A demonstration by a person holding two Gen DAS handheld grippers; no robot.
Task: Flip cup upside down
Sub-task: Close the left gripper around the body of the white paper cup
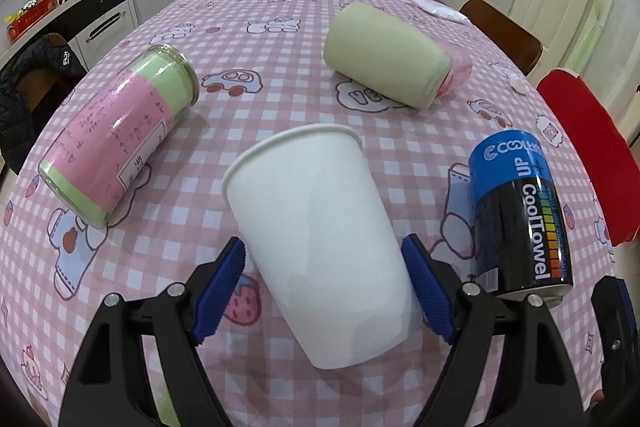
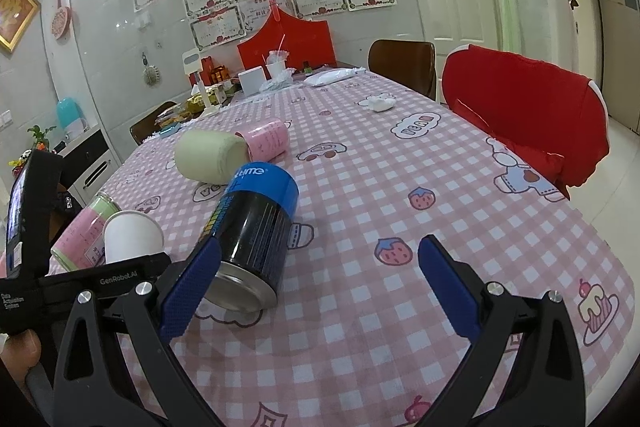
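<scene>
The white paper cup (image 1: 320, 247) is sitting right between the blue pads of the left gripper (image 1: 324, 291), rim up and leaning a little toward the table's far left corner. The left claw is spread apart, a pad (image 1: 220, 293) showing on either side of the cup's lower half; the right-hand pad is looking very close to the wall, but whether it is touching cannot be told. In the right wrist view the same cup (image 2: 132, 237) is peeking up behind the black body of the left tool, rim uppermost.

The table (image 1: 280, 75) is wearing a pink-and-white checked cloth with cartoon prints. Near its left edge a pink and green jar (image 1: 120, 135) is lying on its side, mouth pointing toward the far end. Further along the middle, a pale green roll (image 1: 384, 55) is also lying down, with a pink cup (image 2: 266, 141) just behind it and apparently touching. Just to the cup's right, a black and blue can (image 1: 516, 215) marked CoolTowel is standing with its lettering upside down.

The right gripper (image 2: 320, 287) is hovering over bare cloth near the table's near edge, fingers wide apart and holding nothing. Its left pad (image 2: 192, 291) is overlapping the can (image 2: 256, 227) in this view; contact cannot be judged. A red-covered chair (image 2: 528, 115) is standing along the table's right edge.
</scene>
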